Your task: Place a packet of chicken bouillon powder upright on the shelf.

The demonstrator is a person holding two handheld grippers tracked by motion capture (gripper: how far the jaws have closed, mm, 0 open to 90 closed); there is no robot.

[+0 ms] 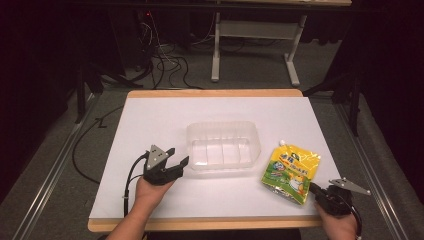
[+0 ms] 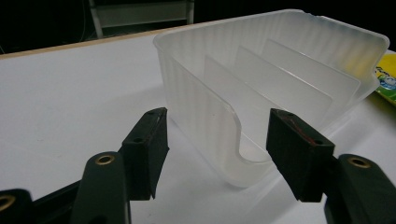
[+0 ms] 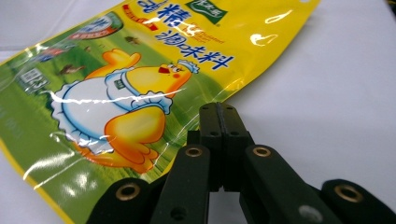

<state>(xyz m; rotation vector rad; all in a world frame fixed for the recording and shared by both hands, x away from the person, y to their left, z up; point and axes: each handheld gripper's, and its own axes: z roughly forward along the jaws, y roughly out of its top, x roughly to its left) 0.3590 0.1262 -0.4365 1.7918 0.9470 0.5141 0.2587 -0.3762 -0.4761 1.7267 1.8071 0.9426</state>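
Note:
A clear plastic container (image 1: 223, 145) with upright dividers stands mid-table. My left gripper (image 1: 180, 155) is open at its near left corner. In the left gripper view the container (image 2: 261, 70) has its corner wall between the jaws of that gripper (image 2: 217, 140), and the pads stay off it. A yellow-green seasoning pouch (image 1: 291, 172) with a cartoon chick lies flat to the right of the container. My right gripper (image 1: 312, 188) is shut at its near right edge. In the right gripper view the closed tips of my right gripper (image 3: 217, 111) meet the edge of the pouch (image 3: 116, 93), with nothing seen between them.
A white sheet (image 1: 150, 120) covers the wooden table, whose front edge (image 1: 210, 223) is near my hands. Cables (image 1: 165, 60) and a desk frame (image 1: 216, 45) stand on the floor beyond the table. A corner of the pouch (image 2: 387, 77) peeks past the container.

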